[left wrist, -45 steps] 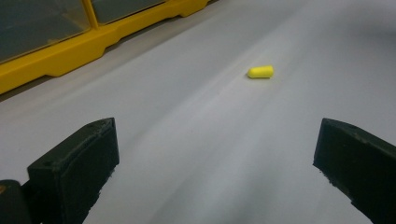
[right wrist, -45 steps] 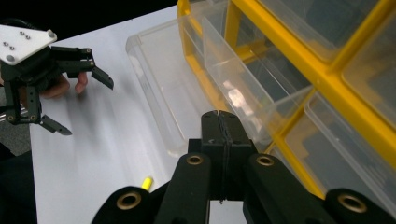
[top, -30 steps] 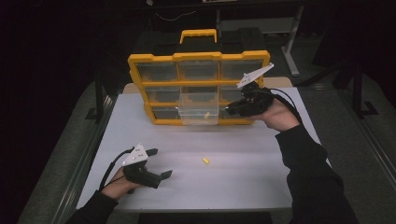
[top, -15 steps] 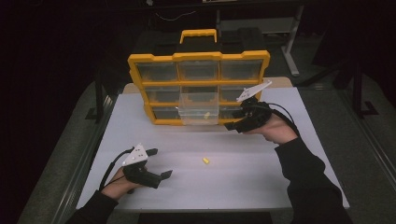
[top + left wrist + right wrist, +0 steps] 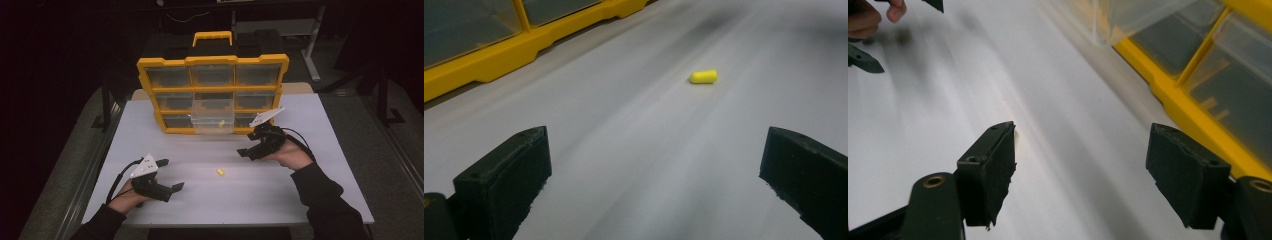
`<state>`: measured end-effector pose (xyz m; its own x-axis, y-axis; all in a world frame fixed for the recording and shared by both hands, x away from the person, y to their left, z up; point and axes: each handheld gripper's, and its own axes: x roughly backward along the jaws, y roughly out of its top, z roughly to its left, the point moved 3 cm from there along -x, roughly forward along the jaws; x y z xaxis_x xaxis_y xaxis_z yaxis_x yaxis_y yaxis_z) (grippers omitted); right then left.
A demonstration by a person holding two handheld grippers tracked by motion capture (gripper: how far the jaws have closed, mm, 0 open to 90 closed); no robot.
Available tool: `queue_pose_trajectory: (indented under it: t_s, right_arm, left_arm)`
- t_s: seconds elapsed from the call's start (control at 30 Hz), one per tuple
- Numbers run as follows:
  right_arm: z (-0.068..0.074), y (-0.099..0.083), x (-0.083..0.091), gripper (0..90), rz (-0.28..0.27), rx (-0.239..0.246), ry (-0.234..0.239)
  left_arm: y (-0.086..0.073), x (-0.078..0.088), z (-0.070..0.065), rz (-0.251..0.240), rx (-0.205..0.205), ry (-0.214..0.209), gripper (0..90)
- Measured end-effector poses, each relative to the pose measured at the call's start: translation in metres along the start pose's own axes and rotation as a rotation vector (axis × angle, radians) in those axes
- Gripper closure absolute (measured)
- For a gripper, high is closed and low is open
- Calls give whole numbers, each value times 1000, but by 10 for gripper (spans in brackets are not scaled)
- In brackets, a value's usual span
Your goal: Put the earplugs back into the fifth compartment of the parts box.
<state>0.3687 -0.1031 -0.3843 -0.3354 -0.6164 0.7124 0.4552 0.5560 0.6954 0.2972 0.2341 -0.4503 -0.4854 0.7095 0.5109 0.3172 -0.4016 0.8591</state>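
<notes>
A small yellow foam plug lies on the white table, between my two grippers. My left gripper rests near the front left, open and empty, pointing at the plug. My right gripper hovers low over the table to the right of the plug. Its jaws have just been opening and nothing is between them. Behind stands a yellow drawer organizer with one clear drawer pulled out. A second yellow plug lies in that drawer.
The organizer's yellow base runs along the far side of the table. My left hand appears at the top left of the right gripper view. Dark floor and metal frames surround the table.
My right gripper has come down and toward me, from beside the open drawer to just above the table, and its jaws have spread. The left gripper has stayed put.
</notes>
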Motion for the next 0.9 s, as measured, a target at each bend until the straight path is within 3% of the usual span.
queue_pose_trajectory:
  t_s: [0.47, 0.9]
  right_arm:
    - [15, -23, -20, 270, 7, -12, 17]
    - [29, -23, -44, 307, 13, -5, 47]
  left_arm:
    - [0, 0, -1, -2, -2, -1, 0]
    - [1, 0, -1, -7, 2, -4, 0]
